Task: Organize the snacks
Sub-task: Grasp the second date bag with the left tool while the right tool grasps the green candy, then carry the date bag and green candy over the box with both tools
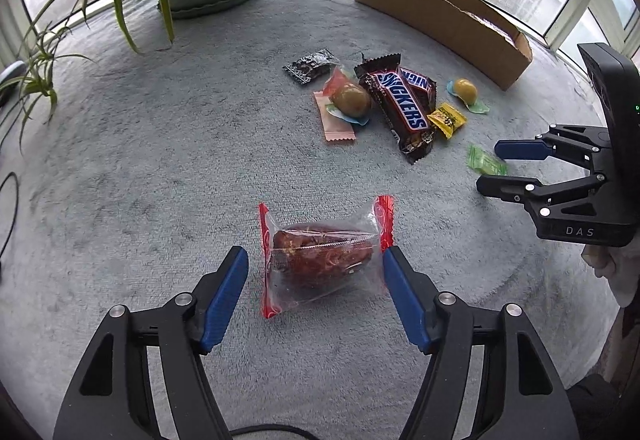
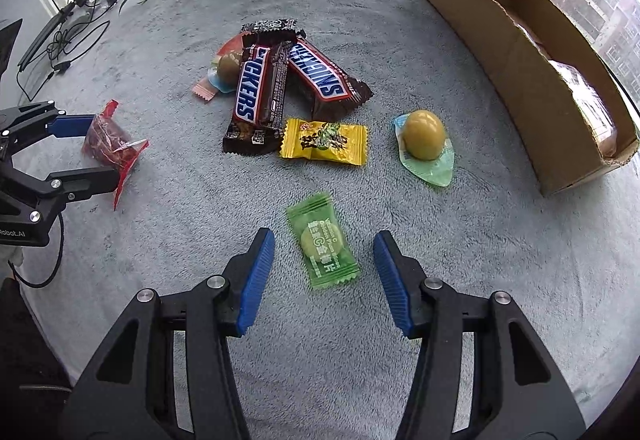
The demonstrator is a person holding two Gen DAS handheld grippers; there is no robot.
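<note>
Left gripper (image 1: 312, 266), jaws spread, straddles the clear red-ended packet of dried fruit (image 1: 322, 260); right gripper (image 2: 324, 256), likewise spread, straddles the green plastic candy sachet (image 2: 323, 242), both lying mid-blanket on the grey plush blanket (image 1: 160, 160).

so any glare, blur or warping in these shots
Left wrist view: strong fisheye bending, the box wall curves; windows blown out white; the red pack between the open left gripper is sharp, its clear film only faintly shiny. Right wrist view: same barrel warp, dark corners; soft daylight, weak shadows; the green candy ahead of the open right gripper reads crisply.
</note>
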